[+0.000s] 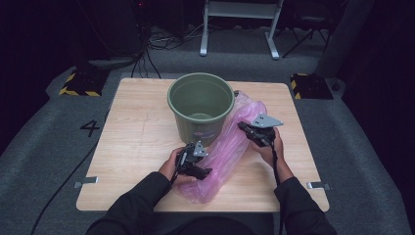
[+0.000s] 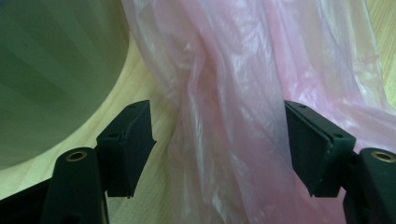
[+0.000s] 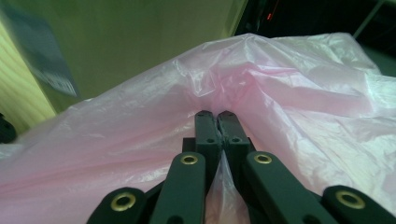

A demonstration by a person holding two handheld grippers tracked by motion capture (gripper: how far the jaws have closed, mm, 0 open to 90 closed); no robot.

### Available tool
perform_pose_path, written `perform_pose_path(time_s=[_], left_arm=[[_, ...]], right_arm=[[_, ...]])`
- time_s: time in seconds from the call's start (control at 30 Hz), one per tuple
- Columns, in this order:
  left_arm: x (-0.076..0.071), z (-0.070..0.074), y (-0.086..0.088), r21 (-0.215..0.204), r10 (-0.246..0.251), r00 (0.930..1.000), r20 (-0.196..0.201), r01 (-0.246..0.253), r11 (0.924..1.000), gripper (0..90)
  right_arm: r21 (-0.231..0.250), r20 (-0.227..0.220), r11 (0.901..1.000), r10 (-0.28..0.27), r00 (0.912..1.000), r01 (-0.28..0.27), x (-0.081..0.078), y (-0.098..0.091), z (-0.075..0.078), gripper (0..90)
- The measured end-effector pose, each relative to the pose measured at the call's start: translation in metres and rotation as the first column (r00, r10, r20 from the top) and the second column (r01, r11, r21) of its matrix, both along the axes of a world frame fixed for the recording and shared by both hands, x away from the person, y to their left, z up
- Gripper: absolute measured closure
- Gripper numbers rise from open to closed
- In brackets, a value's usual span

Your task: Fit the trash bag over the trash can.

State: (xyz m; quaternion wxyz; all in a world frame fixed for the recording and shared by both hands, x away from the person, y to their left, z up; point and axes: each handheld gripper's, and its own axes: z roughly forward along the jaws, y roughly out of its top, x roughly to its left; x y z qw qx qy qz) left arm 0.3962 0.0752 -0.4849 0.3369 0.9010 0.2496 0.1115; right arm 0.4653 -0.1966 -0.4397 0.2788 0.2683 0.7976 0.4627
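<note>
A pink plastic bag (image 1: 230,147) lies stretched along the table to the right of a green bucket (image 1: 200,105). My right gripper (image 1: 243,127) is shut on a pinched fold of the pink plastic bag (image 3: 261,88) near its far part, lifting the film into a ridge. My left gripper (image 1: 205,172) is at the near part of the bag with its jaws wide apart. In the left gripper view the bag (image 2: 233,93) runs between the two pads (image 2: 128,144) without being pressed. The bucket's wall (image 2: 51,70) stands just to the left.
The bucket stands upright at the back middle of the wooden table (image 1: 132,132). Bare wood lies to the left of the bucket and at the right edge. Black and yellow floor blocks (image 1: 78,83) and a white frame (image 1: 240,24) stand beyond the table.
</note>
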Motion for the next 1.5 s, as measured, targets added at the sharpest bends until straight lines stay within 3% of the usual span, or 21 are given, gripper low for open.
perform_pose_path(time_s=[0.1, 0.13, 0.3, 0.4, 0.57, 0.63, 0.67, 0.7, 0.87, 0.97, 1.13, 1.3, 1.5], left_arm=[[0.000, 0.000, -0.002, 0.006, 0.000, 1.0000, 0.005, 0.000, 1.0000, 28.3], [-0.001, 0.000, -0.003, 0.008, 0.003, 1.0000, 0.007, -0.003, 1.0000, 32.5], [-0.001, 0.000, -0.003, 0.020, -0.002, 1.0000, 0.007, 0.002, 0.9998, 33.0], [-0.001, 0.002, 0.000, -0.003, -0.010, 0.9998, 0.018, 0.010, 0.9999, 33.0], [-0.004, 0.006, 0.004, -0.042, -0.024, 0.9992, 0.032, 0.025, 0.9988, 35.6], [-0.006, 0.008, 0.004, -0.016, -0.031, 0.9985, 0.045, 0.032, 0.9994, 41.1], [-0.007, 0.009, 0.004, -0.017, -0.040, 0.9978, 0.052, 0.041, 0.9990, 48.4], [-0.008, 0.010, 0.004, -0.005, -0.057, 0.9968, 0.055, 0.058, 0.9983, 48.4], [-0.011, 0.014, 0.003, 0.008, -0.074, 0.9940, 0.081, 0.074, 0.9973, 61.2], [-0.013, 0.015, 0.002, 0.015, -0.089, 0.9916, 0.094, 0.087, 0.9961, 68.6], [-0.018, 0.019, 0.001, 0.001, -0.108, 0.9877, 0.113, 0.109, 0.9941, 77.7], [-0.019, 0.023, -0.001, -0.029, -0.116, 0.9849, 0.129, 0.120, 0.9923, 80.0], [-0.026, 0.032, -0.002, -0.053, -0.124, 0.9741, 0.190, 0.136, 0.9893, 84.4]], right_arm=[[0.024, 0.046, 0.9996, 0.015, 0.9988, -0.016, -0.010, -0.005, 0.012, 88.8], [0.030, 0.078, 0.9991, 0.026, 0.9966, -0.029, -0.016, -0.005, 0.017, 88.8], [0.040, 0.139, 0.9975, 0.053, 0.9889, -0.059, -0.028, -0.003, 0.028, 88.8], [0.032, 0.178, 0.9970, 0.063, 0.9819, -0.070, -0.036, -0.002, 0.034, 88.8], [0.023, 0.260, 0.9942, 0.095, 0.9610, -0.105, -0.051, -0.002, 0.047, 88.8], [0.034, 0.279, 0.9900, 0.123, 0.9523, -0.137, -0.057, -0.003, 0.052, 88.8], [0.030, 0.301, 0.9867, 0.143, 0.9427, -0.160, -0.061, -0.002, 0.057, 88.8], [0.030, 0.301, 0.9867, 0.143, 0.9427, -0.160, -0.061, -0.002, 0.057, 88.8], [0.012, 0.368, 0.9719, 0.214, 0.9047, -0.235, -0.073, 0.008, 0.070, 88.9], [-0.008, 0.389, 0.9659, 0.241, 0.8890, -0.259, -0.078, 0.015, 0.075, 88.9], [-0.003, 0.421, 0.9603, 0.255, 0.8708, -0.279, -0.089, 0.015, 0.081, 88.9], [0.007, 0.442, 0.9574, 0.256, 0.8599, -0.289, -0.098, 0.009, 0.084, 88.9], [0.029, 0.474, 0.9515, 0.257, 0.8422, -0.306, -0.107, 0.001, 0.091, 88.9]])
